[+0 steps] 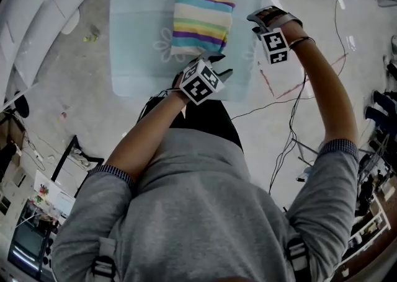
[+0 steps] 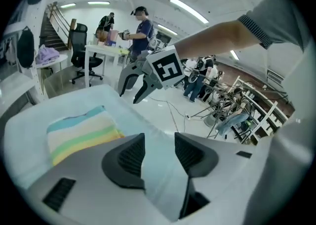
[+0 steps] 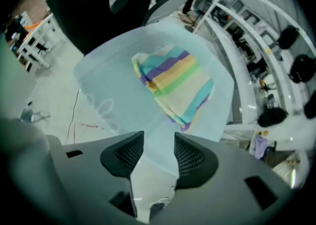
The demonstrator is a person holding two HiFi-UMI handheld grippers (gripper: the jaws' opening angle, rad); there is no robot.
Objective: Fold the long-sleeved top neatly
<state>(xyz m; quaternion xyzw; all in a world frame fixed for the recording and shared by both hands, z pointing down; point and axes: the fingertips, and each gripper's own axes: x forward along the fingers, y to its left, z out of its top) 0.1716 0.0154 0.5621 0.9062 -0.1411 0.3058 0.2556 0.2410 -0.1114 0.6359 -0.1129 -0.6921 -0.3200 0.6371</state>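
Note:
The long-sleeved top [image 1: 201, 23], striped in teal, cream, yellow, green and purple, lies folded into a compact block on a light-blue cloth [image 1: 136, 57]. My left gripper [image 1: 222, 69] hovers at the cloth's near edge, just below the top's near right corner, apart from it. In the left gripper view its jaws [image 2: 159, 152] stand open and empty, with the top [image 2: 81, 132] off to the left. My right gripper [image 1: 260, 19] hangs beside the cloth's right edge. In the right gripper view it [image 3: 159, 152] is open, pointing steeply down, with nothing between its fingers, and the top [image 3: 175, 85] lies beyond.
Black cables [image 1: 291, 132] and red marks [image 1: 291, 88] run over the floor at the right. White curved furniture [image 1: 43, 20] lines the left. In the left gripper view people [image 2: 140, 26] stand at a white desk with an office chair [image 2: 81, 51] far behind.

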